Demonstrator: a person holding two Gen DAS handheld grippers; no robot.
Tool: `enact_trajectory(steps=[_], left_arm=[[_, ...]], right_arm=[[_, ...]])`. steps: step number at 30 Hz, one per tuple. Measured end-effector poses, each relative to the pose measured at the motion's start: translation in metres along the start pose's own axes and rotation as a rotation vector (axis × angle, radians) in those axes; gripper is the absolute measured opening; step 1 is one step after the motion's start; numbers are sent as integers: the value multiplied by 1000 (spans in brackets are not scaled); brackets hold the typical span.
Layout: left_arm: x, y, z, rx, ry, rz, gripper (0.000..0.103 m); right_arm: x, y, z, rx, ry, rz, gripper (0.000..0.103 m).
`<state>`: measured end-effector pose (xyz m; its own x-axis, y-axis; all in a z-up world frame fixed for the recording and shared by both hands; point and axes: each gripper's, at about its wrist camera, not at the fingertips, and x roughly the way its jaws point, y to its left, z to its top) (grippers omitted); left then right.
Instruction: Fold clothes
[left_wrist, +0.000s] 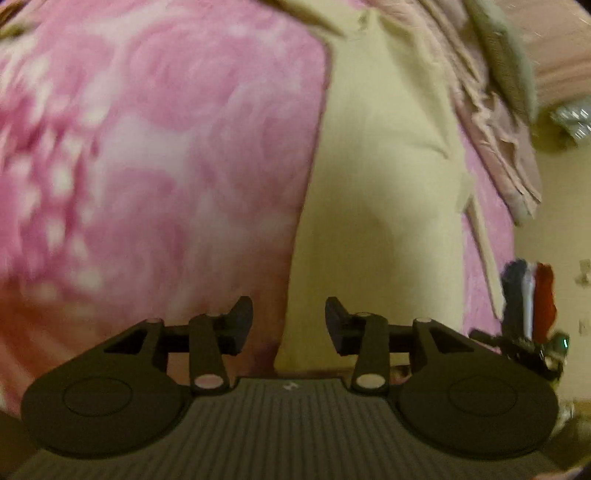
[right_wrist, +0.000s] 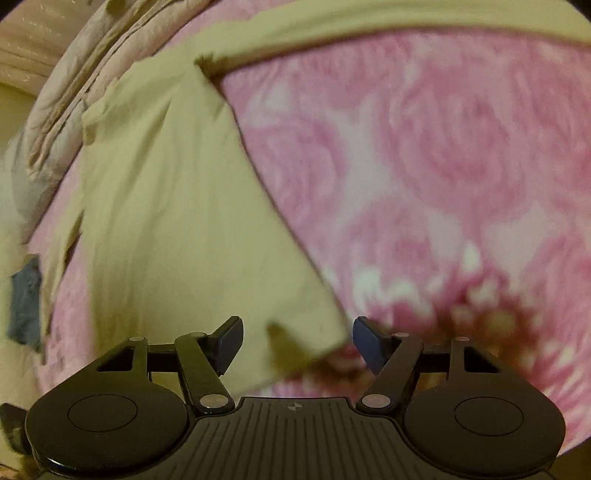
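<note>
A pale yellow garment (left_wrist: 380, 184) lies spread on a pink rose-patterned blanket (left_wrist: 147, 166). In the left wrist view its long left edge runs down between the fingers of my left gripper (left_wrist: 289, 325), which hovers over it open with nothing pressed between the pads. In the right wrist view the same garment (right_wrist: 177, 203) stretches from the upper left to a folded corner near my right gripper (right_wrist: 298, 345). That corner sits between the open fingers, and the pads do not touch it. The blanket (right_wrist: 443, 166) fills the right side.
A rumpled pinkish quilt (left_wrist: 491, 103) lies bunched along the bed's far side, also seen as the quilt (right_wrist: 70, 77) at the upper left. Navy, white and red cloth (left_wrist: 532, 295) hangs at the right edge. A blue-grey cloth (right_wrist: 26, 302) sits beyond the bed's left edge.
</note>
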<state>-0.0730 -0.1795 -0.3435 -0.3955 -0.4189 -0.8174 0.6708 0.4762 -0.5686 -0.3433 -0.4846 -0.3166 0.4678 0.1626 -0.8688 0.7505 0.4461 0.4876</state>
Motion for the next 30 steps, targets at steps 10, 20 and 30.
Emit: enact_trajectory(steps=[10, 20, 30], left_arm=[[-1, -20, -20, -18, -50, 66, 40], [5, -40, -14, 141, -106, 54, 2], [9, -29, -24, 168, -18, 214, 6]], right_arm=[[-1, -7, 9, -53, -66, 12, 70], [16, -8, 3, -111, -32, 27, 3], [17, -7, -31, -122, 76, -33, 3]])
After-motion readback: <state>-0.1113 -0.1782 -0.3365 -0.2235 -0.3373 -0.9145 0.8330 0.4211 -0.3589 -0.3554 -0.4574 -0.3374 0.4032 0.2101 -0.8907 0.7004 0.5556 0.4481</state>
